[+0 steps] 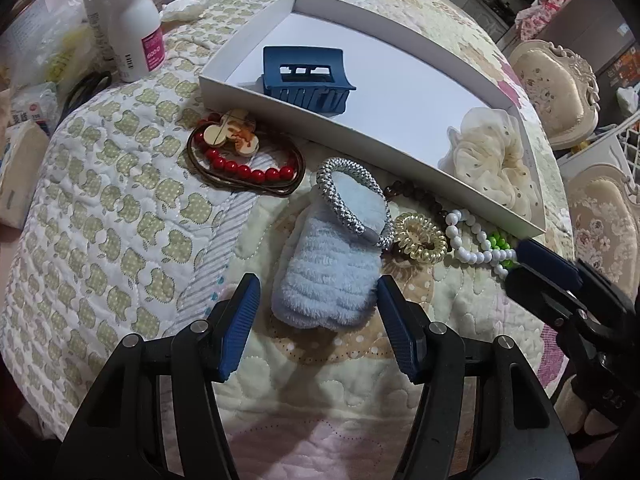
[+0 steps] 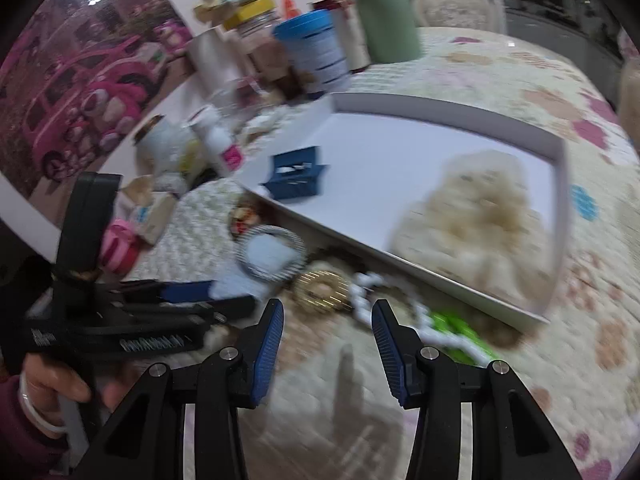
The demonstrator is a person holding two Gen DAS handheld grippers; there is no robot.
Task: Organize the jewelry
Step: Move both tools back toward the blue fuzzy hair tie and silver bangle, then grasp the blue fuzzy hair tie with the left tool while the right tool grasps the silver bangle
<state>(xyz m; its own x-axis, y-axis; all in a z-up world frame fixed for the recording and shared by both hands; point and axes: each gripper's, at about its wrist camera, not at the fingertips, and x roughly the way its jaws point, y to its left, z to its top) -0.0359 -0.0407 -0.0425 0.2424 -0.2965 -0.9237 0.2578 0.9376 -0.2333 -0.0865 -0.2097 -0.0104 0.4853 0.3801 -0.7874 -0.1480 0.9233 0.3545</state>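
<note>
Jewelry and hair stuff sits all over a quilted tablecloth (image 1: 120,208), right in front of a shallow white box (image 1: 400,92). Inside the box there's a blue claw clip (image 1: 306,80) near the left end and a cream scrunchie (image 1: 494,160) tucked into the right corner.

Outside the box, along its front wall: a red bead bracelet (image 1: 248,168) lying with brown hair ties and a mouse-shaped wooden charm (image 1: 232,136), a silver braided hair tie (image 1: 352,204) resting on top of a fluffy light blue scrunchie (image 1: 326,276), a gold spiral hair tie (image 1: 420,238), some brown beads (image 1: 416,196), and a white bead bracelet (image 1: 476,240) with green beads (image 1: 500,244) touching it.

The left gripper (image 1: 318,304) hangs just over the fluffy blue one with its fingers spread wide, one on each side of it, not squeezing anything. The right gripper (image 2: 328,328) is spread apart too and holding nothing, sitting low over the white and green beads; that view is pretty blurry though. In the left view one blue pad (image 1: 548,262) of it shows right at the green beads.

A white pill bottle (image 1: 134,28) and other clutter stand at the back left.
</note>
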